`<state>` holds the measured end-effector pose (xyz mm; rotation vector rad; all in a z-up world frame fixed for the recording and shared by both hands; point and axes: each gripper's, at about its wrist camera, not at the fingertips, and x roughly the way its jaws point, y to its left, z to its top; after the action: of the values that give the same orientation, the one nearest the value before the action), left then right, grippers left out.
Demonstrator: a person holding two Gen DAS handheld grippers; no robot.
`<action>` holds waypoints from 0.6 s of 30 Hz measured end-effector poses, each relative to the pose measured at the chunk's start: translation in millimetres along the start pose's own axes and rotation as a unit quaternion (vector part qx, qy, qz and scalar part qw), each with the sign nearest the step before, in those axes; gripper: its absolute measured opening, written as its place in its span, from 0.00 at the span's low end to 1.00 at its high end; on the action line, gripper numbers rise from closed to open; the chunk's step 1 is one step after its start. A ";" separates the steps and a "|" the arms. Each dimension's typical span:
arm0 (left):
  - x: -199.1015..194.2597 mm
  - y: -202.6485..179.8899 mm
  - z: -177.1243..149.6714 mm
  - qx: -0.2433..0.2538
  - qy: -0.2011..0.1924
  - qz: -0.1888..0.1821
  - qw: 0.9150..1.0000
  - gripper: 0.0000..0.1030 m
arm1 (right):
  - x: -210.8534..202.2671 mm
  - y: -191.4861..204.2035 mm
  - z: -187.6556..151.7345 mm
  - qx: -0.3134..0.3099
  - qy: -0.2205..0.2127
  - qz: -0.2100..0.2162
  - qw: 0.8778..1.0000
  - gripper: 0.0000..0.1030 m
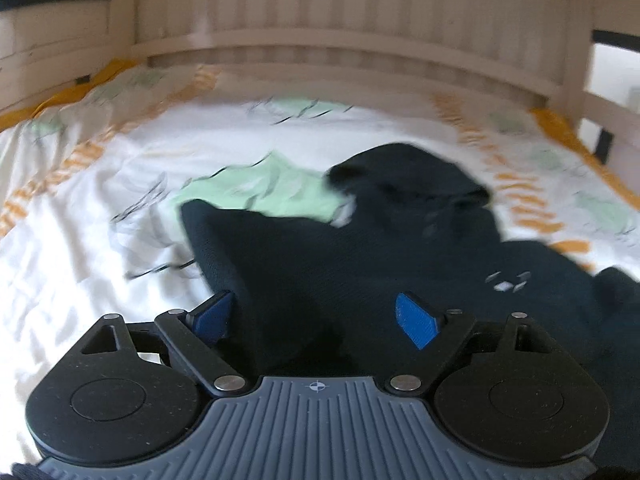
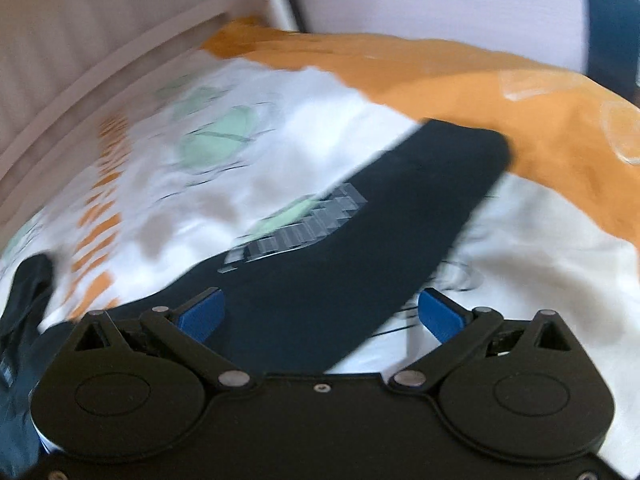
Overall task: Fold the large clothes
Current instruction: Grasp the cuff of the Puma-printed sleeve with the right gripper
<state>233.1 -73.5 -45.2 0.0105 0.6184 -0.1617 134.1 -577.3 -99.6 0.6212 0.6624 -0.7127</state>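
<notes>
Hoodie sprawls unfolded on bed, sleeve outstretched; folding barely begun. Left gripper and right gripper fingers wide, holding nothing.

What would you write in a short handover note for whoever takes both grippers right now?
Left gripper: jaws open, nothing held, the dark garment below them.
Right gripper: jaws open, nothing held, over a sleeve of the garment.
Garment: lies crumpled on the patterned bedspread, near the headboard.
Done: no neat fold visible.
Left: spread it flat, fold the sleeves in, then the body.
</notes>
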 end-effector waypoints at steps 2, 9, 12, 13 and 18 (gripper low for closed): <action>-3.5 -18.1 3.8 0.004 -0.015 0.000 1.000 0.84 | 5.6 -10.4 4.4 0.010 0.005 -0.010 1.000 0.99; -5.8 -40.2 -6.1 0.049 -0.055 0.027 0.997 0.84 | 10.2 -13.5 7.1 -0.001 0.006 -0.016 1.000 0.99; -6.7 -28.0 -11.1 0.057 -0.049 0.035 0.997 0.84 | 11.4 -12.0 8.1 -0.003 0.008 -0.012 1.000 0.99; -6.8 -24.1 -11.5 0.056 -0.045 0.032 0.997 0.84 | 11.1 -13.8 8.7 0.002 0.008 -0.010 1.000 0.99; -4.6 -32.9 -3.8 0.048 -0.025 -0.012 0.998 0.84 | 9.4 -20.9 13.7 0.019 0.003 -0.009 1.000 0.99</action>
<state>222.1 -105.0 -44.3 0.0921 0.5597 -0.2140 128.3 -603.1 -103.7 0.6532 0.6611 -0.7419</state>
